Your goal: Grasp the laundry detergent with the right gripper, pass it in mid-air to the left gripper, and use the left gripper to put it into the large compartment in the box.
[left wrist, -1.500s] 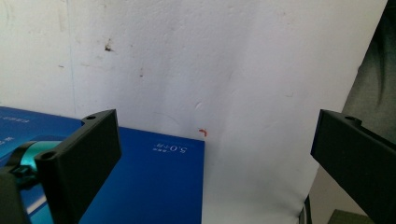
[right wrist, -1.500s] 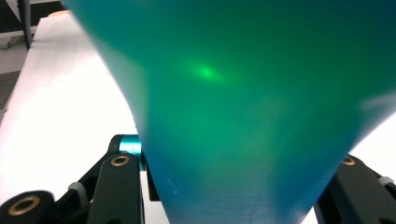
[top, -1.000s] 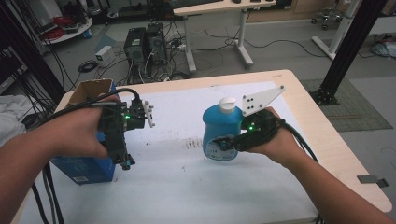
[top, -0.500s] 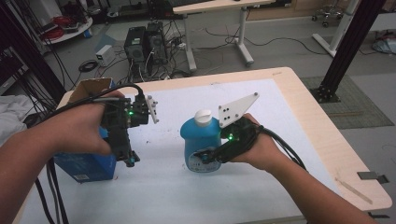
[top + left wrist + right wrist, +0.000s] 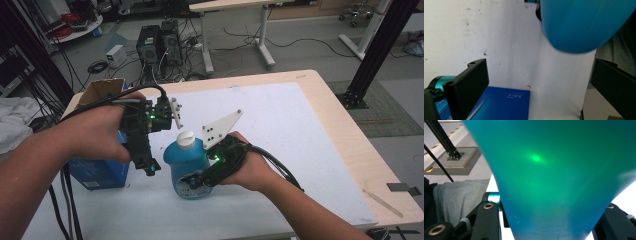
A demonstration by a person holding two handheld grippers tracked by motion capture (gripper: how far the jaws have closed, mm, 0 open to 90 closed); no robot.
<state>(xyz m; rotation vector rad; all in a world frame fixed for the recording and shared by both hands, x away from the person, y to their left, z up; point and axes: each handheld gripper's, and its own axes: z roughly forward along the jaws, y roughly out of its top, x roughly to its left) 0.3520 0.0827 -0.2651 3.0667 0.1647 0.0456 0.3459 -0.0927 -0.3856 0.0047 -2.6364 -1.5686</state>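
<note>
At about nine o'clock on the white table (image 5: 300,125), a blue box (image 5: 97,172) lies flat near the near-left edge, with an open cardboard box (image 5: 100,90) behind it at about ten o'clock. The left gripper (image 5: 148,167) hangs over the blue box's right end, held in the person's left hand (image 5: 102,132) and pointing down at the table. In the left gripper view its two black jaws stand wide apart with nothing between them: bare white table shows in the gap, the blue box (image 5: 501,102) sits at six o'clock and the rounded bottom of the blue bottle (image 5: 584,25) looms at one o'clock, apart from both jaws.

Just right of that gripper, near the table's middle and toward its near side, is the blue bottle (image 5: 187,165) with its white cap (image 5: 186,140) at twelve o'clock. It stands roughly upright, close beside the left gripper but not touching it as far as the high view shows. Whether its base rests on the table I cannot tell.

The right gripper (image 5: 192,182) comes in from four o'clock in the person's right hand (image 5: 250,170), its grey three-cornered plate sticking up beside the cap. Its jaws are clamped on the lower body of the bottle; in the right gripper view the bottle (image 5: 554,175) is pinched between the two black jaws at the bottom corners.
</note>
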